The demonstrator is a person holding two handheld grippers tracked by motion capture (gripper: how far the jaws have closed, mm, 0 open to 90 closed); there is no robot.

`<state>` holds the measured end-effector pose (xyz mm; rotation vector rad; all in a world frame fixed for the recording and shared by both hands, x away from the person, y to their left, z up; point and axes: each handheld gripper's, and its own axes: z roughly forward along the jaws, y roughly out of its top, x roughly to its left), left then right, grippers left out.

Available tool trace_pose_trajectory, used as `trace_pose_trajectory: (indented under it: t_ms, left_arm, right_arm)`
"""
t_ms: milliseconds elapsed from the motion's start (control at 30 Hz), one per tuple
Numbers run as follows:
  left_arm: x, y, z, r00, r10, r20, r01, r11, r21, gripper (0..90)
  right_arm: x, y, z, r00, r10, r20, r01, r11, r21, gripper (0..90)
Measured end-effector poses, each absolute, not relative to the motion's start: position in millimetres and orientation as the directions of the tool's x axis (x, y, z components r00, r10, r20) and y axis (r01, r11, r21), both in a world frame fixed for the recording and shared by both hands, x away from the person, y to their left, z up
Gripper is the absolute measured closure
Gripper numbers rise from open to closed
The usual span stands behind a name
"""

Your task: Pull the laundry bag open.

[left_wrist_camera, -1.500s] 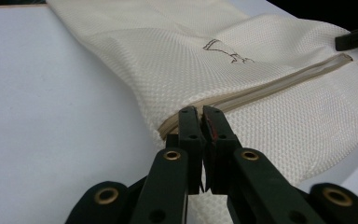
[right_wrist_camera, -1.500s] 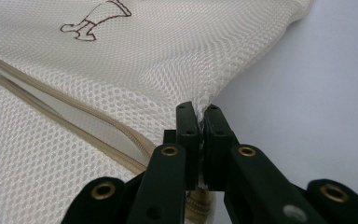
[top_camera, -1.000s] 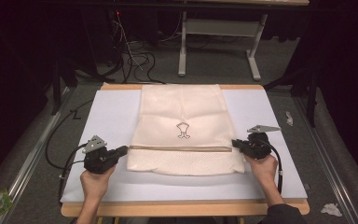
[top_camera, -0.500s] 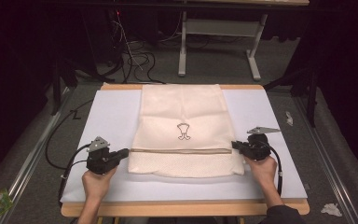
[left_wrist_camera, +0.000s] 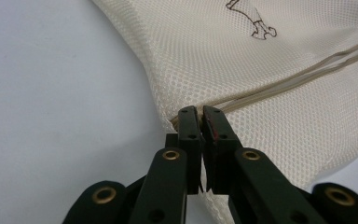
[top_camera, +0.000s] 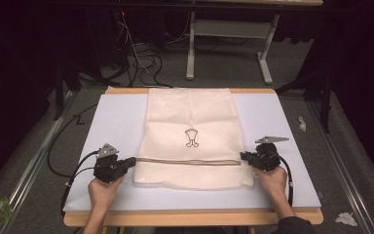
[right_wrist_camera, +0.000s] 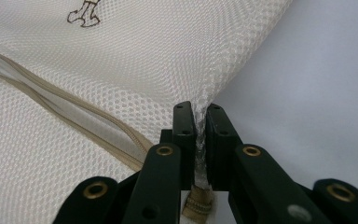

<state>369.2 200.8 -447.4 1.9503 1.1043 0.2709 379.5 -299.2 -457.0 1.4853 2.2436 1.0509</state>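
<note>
Lying flat mid-worktop [top_camera: 282, 122], the mesh bag [top_camera: 190, 117] has its far edge at the worktop's back rim. Left claw [left_wrist_camera: 200, 112] is nearly closed at the bag's left edge, by the zipper [top_camera: 190, 161] end. Right claw [right_wrist_camera: 199, 109], just easing, pinches mesh at the right edge. Bare worktop flanks both sides.

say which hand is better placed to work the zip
Right, probably: the right gripper has the bag between jaws that have just been opening, beside the zip end; the left gripper sits shut opposite.
</note>
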Motion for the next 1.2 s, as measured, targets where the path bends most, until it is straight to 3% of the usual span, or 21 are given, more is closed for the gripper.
trace_pose_trajectory:
  t_ms: [367,700,933,1200]
  left_arm:
    - [370,199,-450,0.598,0.774,-0.208,0.599,-0.259,0.758,85.7]
    - [369,198,-448,0.603,0.773,-0.198,0.581,-0.255,0.773,82.3]
    - [365,202,-439,0.586,0.795,-0.155,0.526,-0.228,0.819,63.9]
    - [365,205,-432,0.571,0.810,-0.135,0.498,-0.211,0.841,55.6]
  right_arm:
    - [374,-298,-462,-0.450,0.877,0.170,0.696,0.226,0.681,83.9]
    - [370,-299,-455,-0.442,0.886,0.137,0.667,0.223,0.711,70.7]
    - [364,-309,-442,-0.413,0.901,0.133,0.639,0.183,0.747,62.2]
    - [356,-331,-429,-0.378,0.914,0.143,0.604,0.126,0.787,60.3]
